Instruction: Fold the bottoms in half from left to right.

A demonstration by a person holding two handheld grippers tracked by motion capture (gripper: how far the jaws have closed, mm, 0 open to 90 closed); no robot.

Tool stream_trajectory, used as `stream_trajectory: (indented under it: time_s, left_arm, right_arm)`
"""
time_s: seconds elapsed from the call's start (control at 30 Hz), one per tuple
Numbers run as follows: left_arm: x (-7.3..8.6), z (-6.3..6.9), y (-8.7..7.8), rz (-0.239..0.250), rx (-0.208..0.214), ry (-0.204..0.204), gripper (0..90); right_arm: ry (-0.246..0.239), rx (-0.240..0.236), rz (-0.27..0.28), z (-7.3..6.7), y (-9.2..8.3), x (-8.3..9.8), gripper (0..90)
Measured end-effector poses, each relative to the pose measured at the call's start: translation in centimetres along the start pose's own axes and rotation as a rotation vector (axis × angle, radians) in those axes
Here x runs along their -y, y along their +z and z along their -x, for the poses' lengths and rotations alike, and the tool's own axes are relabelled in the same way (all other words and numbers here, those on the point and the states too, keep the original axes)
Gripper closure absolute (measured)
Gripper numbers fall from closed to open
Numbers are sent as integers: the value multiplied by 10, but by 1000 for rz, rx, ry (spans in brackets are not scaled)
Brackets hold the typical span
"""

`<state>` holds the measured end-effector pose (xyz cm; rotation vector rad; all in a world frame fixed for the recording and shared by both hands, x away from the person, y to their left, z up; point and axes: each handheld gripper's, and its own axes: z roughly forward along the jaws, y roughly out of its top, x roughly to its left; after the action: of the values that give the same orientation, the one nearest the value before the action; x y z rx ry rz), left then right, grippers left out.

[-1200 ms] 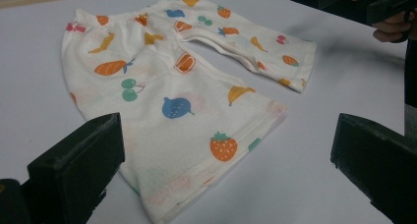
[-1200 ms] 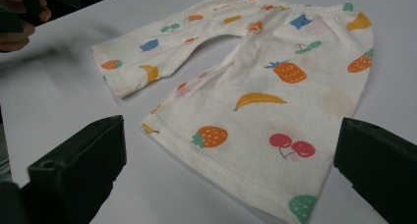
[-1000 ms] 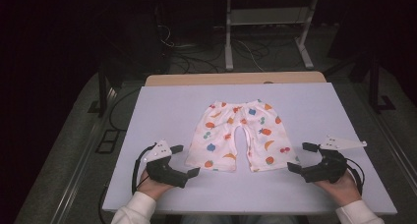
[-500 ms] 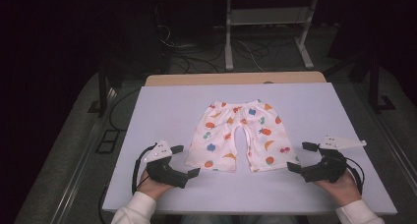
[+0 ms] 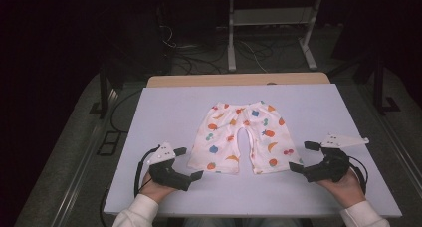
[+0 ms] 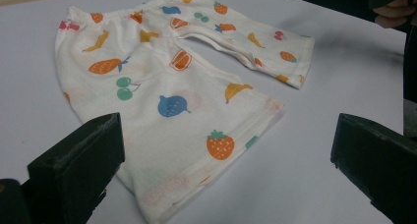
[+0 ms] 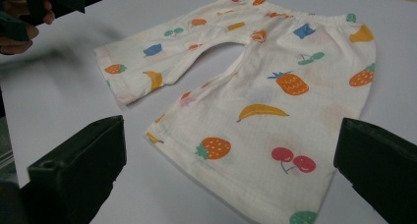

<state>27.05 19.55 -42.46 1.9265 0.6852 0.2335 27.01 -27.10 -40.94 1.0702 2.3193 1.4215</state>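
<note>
One pair of small fruit-print shorts [image 5: 242, 137] lies flat on the pale table [image 5: 164, 107], waistband on the far side, each leg hem just ahead of a gripper; the cloth looks thin, light and limp (it would likely sag and fold when lifted), so a hem corner or the waistband seems the sensible hold; no label or writing can be read; the left gripper [image 5: 188, 162] and right gripper [image 5: 302, 156] both stand spread wide and empty, either side of the shorts.
</note>
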Motion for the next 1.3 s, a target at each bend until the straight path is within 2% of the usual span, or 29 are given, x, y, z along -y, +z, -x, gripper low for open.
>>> stream_trajectory:
  time_s: [0.13,0.3,0.5,0.87,1.3]
  left_arm:
    - [0,0,0,1,3,-2,0]
    - [0,0,0,4,2,0,0]
    - [0,0,0,6,1,1,0]
    - [0,1,0,3,6,2,0]
    - [0,1,1,4,11,2,0]
  right_arm:
    - [-4,0,-46,-2,4,-10,0]
    - [-11,-8,-53,-1,10,-21,0]
    - [-46,-21,-67,-5,16,-35,0]
    - [-80,-30,-65,-8,25,-57,0]
    - [-88,-39,-67,-3,38,-76,0]
